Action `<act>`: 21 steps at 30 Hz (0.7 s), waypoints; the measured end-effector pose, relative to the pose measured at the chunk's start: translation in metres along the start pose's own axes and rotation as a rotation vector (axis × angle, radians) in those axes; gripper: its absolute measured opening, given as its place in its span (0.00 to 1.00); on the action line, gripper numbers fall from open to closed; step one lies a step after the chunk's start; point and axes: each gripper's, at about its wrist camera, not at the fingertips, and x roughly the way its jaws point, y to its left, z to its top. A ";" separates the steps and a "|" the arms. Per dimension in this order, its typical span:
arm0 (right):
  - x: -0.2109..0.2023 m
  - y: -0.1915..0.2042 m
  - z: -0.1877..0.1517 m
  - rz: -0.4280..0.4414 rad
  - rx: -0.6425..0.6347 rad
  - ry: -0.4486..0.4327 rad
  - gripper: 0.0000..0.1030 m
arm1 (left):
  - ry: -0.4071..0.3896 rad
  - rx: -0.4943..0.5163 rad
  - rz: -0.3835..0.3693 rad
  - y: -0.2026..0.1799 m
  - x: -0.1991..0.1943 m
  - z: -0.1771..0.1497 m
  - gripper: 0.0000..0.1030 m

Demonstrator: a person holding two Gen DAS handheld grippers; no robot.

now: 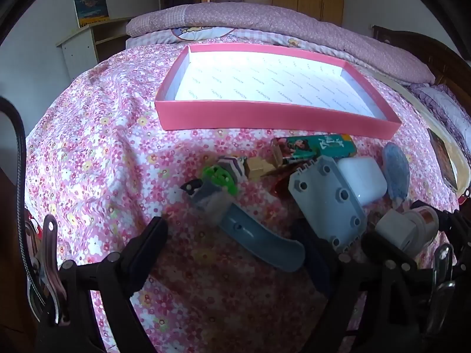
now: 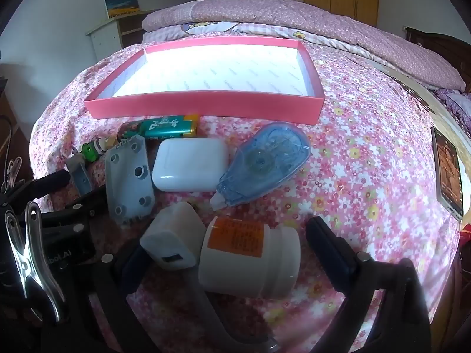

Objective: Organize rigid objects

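Left gripper (image 1: 232,241) jaws spread wide, empty, blue handle (image 1: 259,242) lying between. Right gripper (image 2: 226,247) wide apart, gripping nothing, straddling white bottle (image 2: 250,260) and charger (image 2: 172,239). Pink tray (image 2: 206,104) beyond clutter, on bedspread (image 2: 368,161).

In the right wrist view, a shallow box (image 2: 206,108) lies on the bed (image 2: 368,161) in the upper middle. Below it a carton (image 2: 164,128); lower, an earbud case (image 2: 190,164) with a tape dispenser (image 2: 265,164) to its right. A charger (image 2: 173,241) and a bottle (image 2: 250,259) lie bottom centre.
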 end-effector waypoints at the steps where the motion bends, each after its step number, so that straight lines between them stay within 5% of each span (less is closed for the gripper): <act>1: 0.000 0.000 0.000 -0.001 0.001 -0.002 0.97 | 0.000 -0.002 -0.002 0.000 0.000 0.000 0.87; 21: 0.001 0.002 -0.001 -0.007 0.005 0.011 0.97 | -0.002 -0.003 -0.004 0.000 0.000 0.000 0.87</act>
